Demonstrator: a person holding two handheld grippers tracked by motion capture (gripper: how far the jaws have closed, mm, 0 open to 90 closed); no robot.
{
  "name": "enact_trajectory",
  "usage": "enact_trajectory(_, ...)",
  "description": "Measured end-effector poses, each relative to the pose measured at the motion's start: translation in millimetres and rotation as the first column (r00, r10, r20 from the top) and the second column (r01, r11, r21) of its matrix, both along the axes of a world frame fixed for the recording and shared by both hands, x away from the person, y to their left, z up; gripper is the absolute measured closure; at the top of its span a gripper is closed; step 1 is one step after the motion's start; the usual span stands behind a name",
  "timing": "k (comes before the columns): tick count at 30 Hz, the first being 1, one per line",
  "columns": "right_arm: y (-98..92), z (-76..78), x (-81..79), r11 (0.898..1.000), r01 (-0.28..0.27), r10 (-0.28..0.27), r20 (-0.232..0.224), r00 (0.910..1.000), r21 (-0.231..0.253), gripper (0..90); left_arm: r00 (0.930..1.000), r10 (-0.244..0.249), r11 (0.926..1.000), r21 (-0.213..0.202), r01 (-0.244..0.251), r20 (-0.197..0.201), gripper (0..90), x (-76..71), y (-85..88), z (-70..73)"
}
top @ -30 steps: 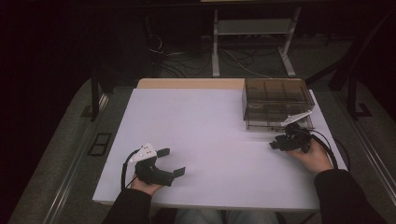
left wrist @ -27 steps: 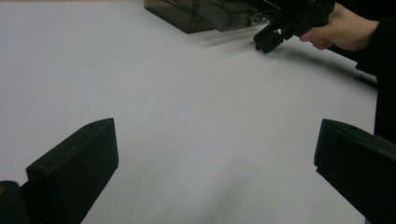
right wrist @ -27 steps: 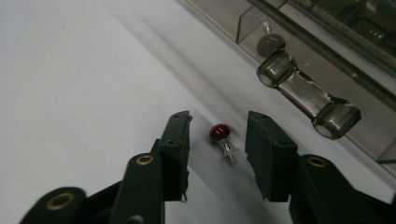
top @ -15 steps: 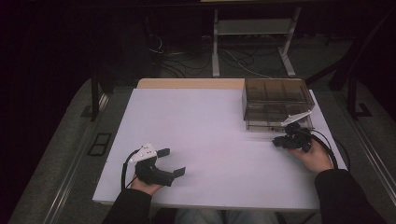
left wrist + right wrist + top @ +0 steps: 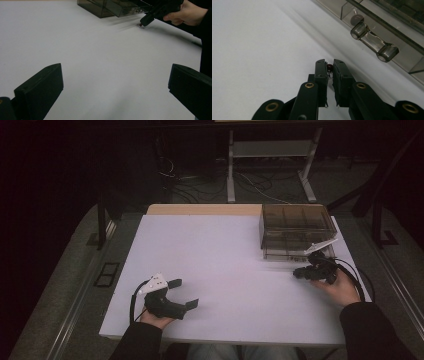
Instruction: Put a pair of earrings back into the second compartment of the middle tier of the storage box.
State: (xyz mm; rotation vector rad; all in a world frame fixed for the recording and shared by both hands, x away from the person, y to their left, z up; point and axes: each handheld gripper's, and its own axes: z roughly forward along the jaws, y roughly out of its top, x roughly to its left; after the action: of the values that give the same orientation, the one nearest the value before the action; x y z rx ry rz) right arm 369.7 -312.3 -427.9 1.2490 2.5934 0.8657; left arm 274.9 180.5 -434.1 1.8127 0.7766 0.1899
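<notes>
My right gripper rests low on the white table, just in front of a smoky clear drawer box. Its jaws have just been closing and now pinch a tiny dark red bead-like part with thin wire legs at their tips. In the left gripper view that red part sits at the tip of the right gripper. My left gripper lies near the front left of the table, jaws wide apart and nothing between them.
The box's clear drawer handle is close to the right of the right gripper's tips. A wooden strip borders the table's far edge. Metal frame legs and cables stand on the dark floor behind.
The right gripper's jaws have drawn together at the table surface in front of the box. Both hands stay where they were, and the left gripper keeps its wide stance.
</notes>
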Motion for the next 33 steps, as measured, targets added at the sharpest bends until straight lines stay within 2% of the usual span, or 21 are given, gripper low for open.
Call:
enact_trajectory(10,-3.5,13.1,-7.4,0.999,-0.012,0.012,-0.013,0.9998,0.040,81.1,1.0000,0.002,1.0000,-0.005,-0.002,-0.002,0.0,0.2,0.5,-0.1)
enact_trajectory(14,-2.9,25.4,-10.8,0.999,-0.021,0.021,-0.001,0.9998,0.043,81.1,1.0000,0.002,1.0000,-0.006,-0.002,-0.002,0.0,0.1,0.5,0.0)
enact_trajectory(23,-5.9,52.9,-10.7,0.999,-0.032,0.031,0.013,0.9994,0.038,81.1,1.0000,0.002,1.0000,-0.007,-0.002,-0.002,0.0,0.2,0.6,0.0)
enact_trajectory(33,-4.7,78.6,-2.7,0.999,-0.041,0.040,0.037,0.9985,0.020,81.1,1.0000,0.003,1.0000,-0.007,-0.003,-0.002,0.0,0.2,0.7,0.0)
